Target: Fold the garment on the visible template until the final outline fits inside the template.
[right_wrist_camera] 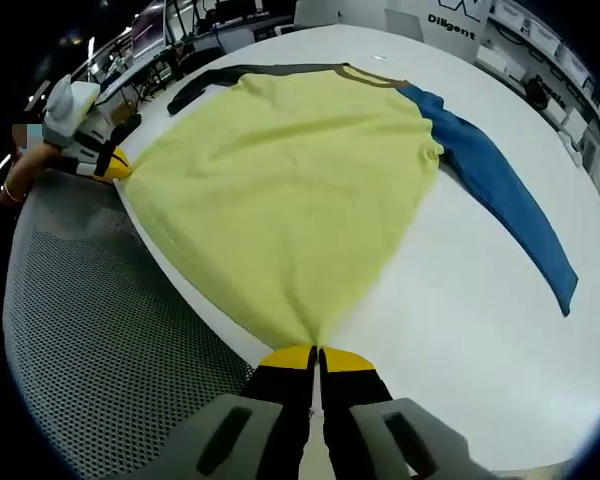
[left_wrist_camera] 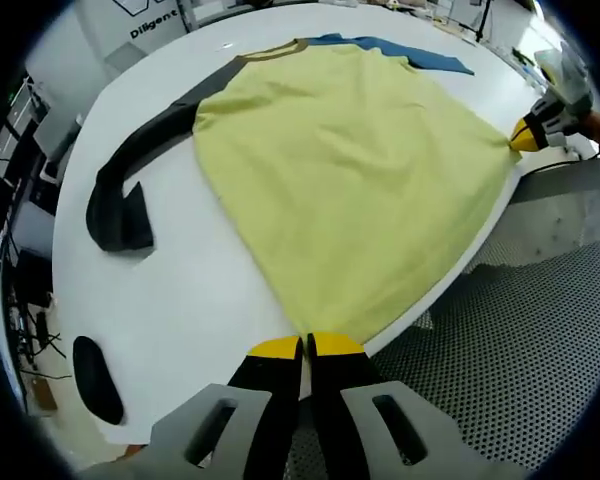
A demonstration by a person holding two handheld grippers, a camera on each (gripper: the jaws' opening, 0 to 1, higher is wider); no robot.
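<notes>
In the left gripper view, the left gripper (left_wrist_camera: pixel 306 346) is seen with its yellow-tipped jaws pressed together on the hem corner of the garment (left_wrist_camera: pixel 350 170). From that pinched corner the yellow body of the garment is spread forward and away across the white table (left_wrist_camera: pixel 195 300), lying flat with a few shallow wrinkles. Ahead and to the left of the jaws, a dark grey sleeve (left_wrist_camera: pixel 140 170) is laid out from the shoulder and bent back on itself at its cuff. At the far end, beyond the collar, a blue sleeve (left_wrist_camera: pixel 420 55) is seen stretching to the right. To the far right of the jaws, the right gripper (left_wrist_camera: pixel 525 135) is seen clamped on the opposite hem corner. A dark oval mark (left_wrist_camera: pixel 97 378) is seen on the table to the left of the jaws, and a perforated mat (left_wrist_camera: pixel 520 340) lies to their right, beside the table edge.

In the right gripper view, the right gripper (right_wrist_camera: pixel 316 356) is closed on its own hem corner, with the fabric drawn to a point between the jaws. The blue sleeve (right_wrist_camera: pixel 500 190) is stretched out ahead and to the right. At far left, the left gripper (right_wrist_camera: pixel 110 165) is held by a hand (right_wrist_camera: pixel 40 160) and is clamped on the other corner. The perforated mat (right_wrist_camera: pixel 100 330) is spread to the left of the jaws.
</notes>
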